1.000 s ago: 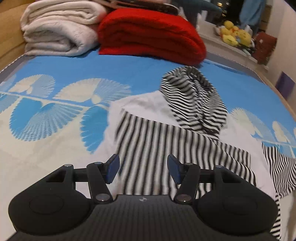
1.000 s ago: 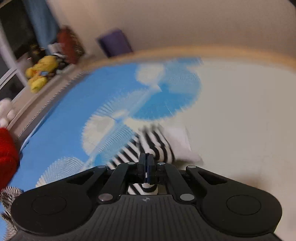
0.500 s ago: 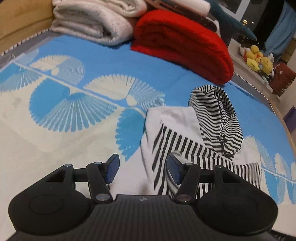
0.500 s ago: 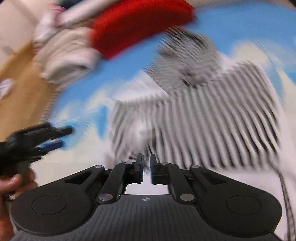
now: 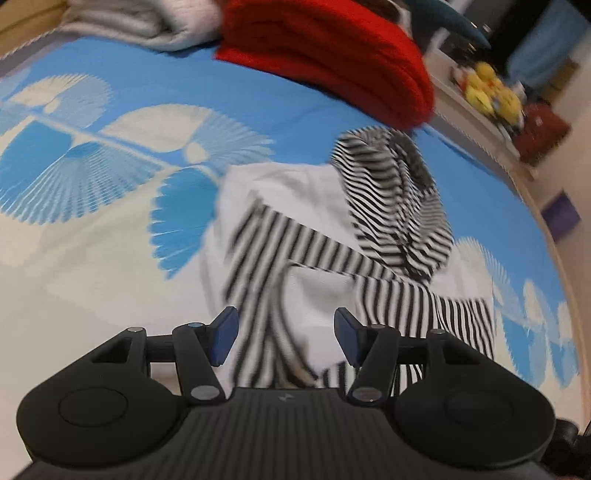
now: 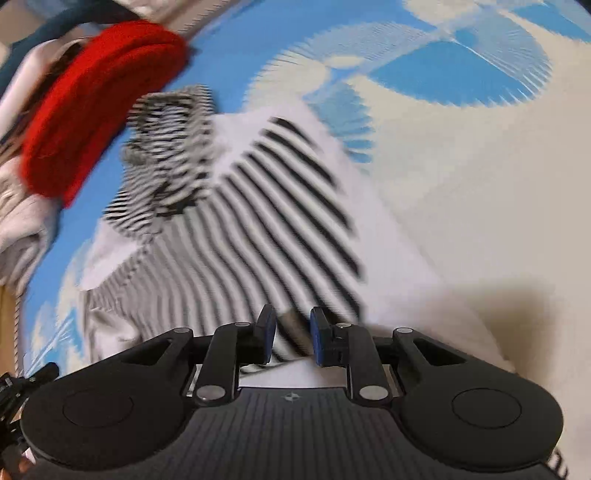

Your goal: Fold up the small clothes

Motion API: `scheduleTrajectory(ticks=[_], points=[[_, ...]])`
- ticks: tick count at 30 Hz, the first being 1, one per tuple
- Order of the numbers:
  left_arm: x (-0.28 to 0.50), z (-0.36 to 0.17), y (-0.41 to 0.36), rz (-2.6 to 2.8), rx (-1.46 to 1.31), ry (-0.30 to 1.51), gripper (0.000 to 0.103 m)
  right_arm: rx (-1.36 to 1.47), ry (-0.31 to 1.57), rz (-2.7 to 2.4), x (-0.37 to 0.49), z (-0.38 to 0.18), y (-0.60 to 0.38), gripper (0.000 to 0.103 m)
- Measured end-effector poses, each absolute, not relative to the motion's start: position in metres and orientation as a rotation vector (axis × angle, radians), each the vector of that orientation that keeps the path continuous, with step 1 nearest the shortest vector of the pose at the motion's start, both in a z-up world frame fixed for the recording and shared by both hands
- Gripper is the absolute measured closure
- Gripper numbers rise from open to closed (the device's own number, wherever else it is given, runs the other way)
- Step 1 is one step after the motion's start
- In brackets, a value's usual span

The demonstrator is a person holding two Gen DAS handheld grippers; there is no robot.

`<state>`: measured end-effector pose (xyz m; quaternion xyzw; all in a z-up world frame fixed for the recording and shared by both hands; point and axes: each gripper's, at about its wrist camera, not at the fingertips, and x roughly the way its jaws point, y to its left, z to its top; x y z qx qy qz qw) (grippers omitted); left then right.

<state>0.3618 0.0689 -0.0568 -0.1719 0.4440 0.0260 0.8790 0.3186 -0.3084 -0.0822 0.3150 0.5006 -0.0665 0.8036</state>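
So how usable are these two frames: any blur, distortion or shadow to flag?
Left wrist view: fisheye bends the bed edge; the striped hoodie is smeared near the gripper, the red blanket soft. Right wrist view: heavier motion blur streaks the stripes and red blanket, and a dark shadow lies on the bedspread lower right. Both gripper bodies stay sharp.

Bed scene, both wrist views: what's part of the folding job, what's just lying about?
Job:
- black-and-white striped hooded garment, spread on the blue fan-patterned bedspread
- left gripper, jaws opening over the striped cloth
- right gripper, jaws opening, striped cloth between them

Lying about:
- folded red blanket
- folded pale grey blanket
- yellow plush toys on the side ledge
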Motion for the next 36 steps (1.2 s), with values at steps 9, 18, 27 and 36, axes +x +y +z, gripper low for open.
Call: scheduleTrajectory(ticks=[9, 18, 27, 36], points=[[0.372, -0.105, -0.024, 0.074, 0.099, 0.916, 0.022, 0.754, 1.156, -0.117, 0.322, -0.108, -0.315, 0.081], [0.352, -0.086, 0.043, 0.449, -0.210, 0.828, 0.080, 0.812, 1.175, -0.124, 0.325, -0.109, -0.323, 0.081], [0.339, -0.065, 0.116, 0.536, -0.458, 0.855, 0.078, 0.749, 1.146, -0.199, 0.325, -0.097, -0.316, 0.079], [0.361, -0.095, 0.103, 0.244, -0.464, 1.070, 0.066, 0.594, 1.085, -0.173, 0.338, -0.090, -0.304, 0.075]])
